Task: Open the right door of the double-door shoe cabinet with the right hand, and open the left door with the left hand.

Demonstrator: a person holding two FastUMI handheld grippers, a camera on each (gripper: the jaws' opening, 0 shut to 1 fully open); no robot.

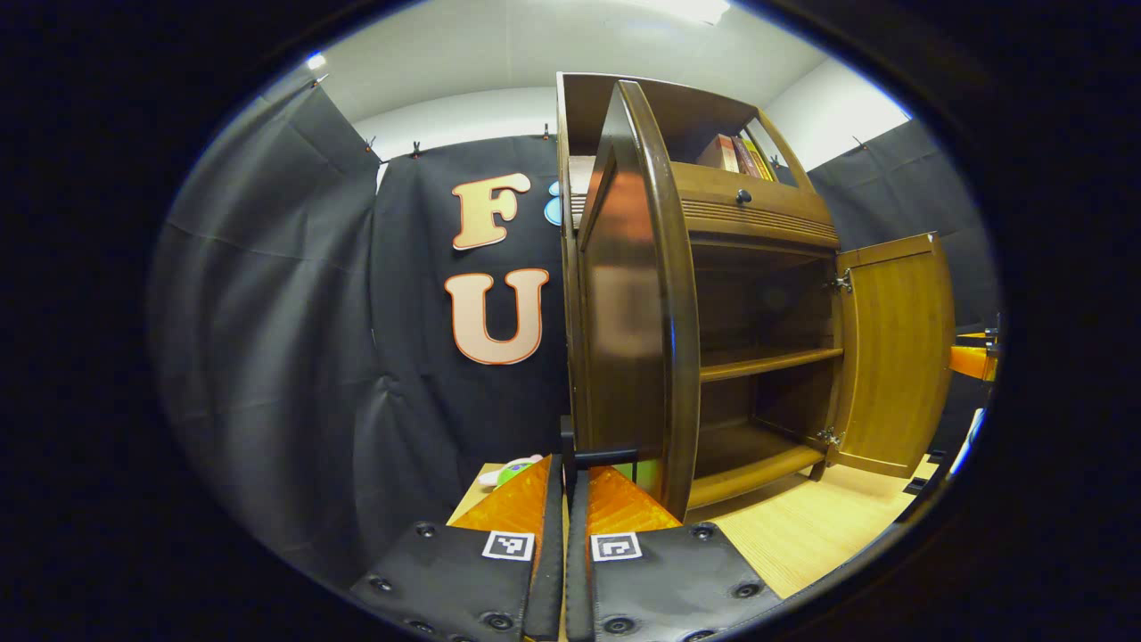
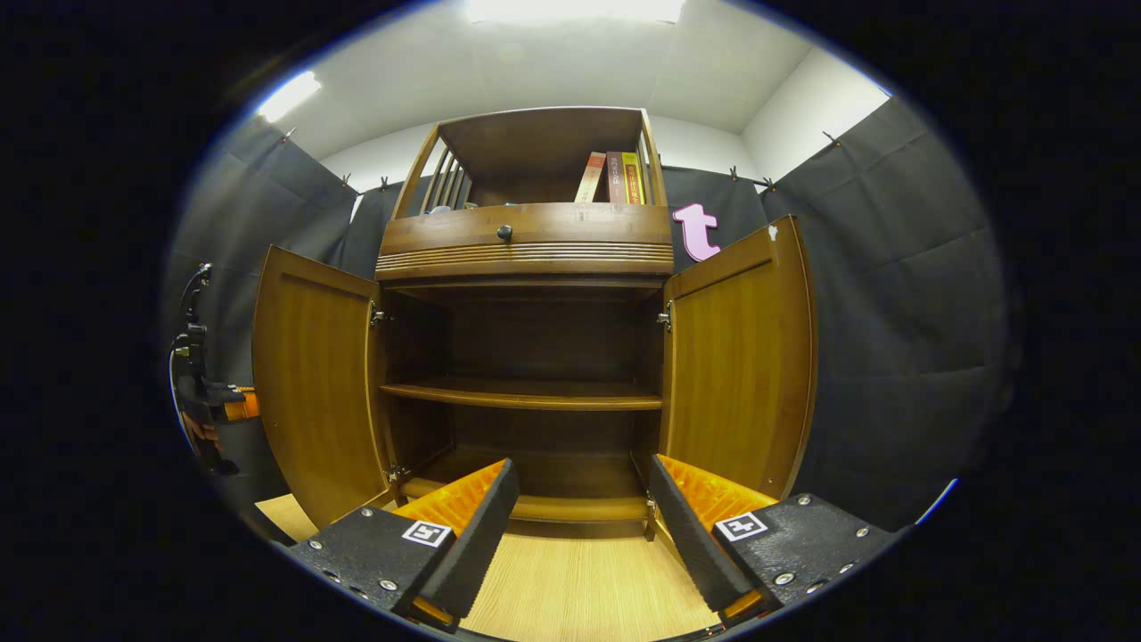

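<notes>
Left tool (image 1: pixel 566 486) is gripping the left door's (image 1: pixel 637 294) handle (image 1: pixel 606 458); right tool (image 2: pixel 578 522) is gaping open before the swung-out right door (image 2: pixel 740 357)

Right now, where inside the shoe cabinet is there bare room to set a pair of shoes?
Both open compartments look bare: the middle shelf and the bottom shelf, between the left door and right door. The top rack is crowded where books stand.
</notes>
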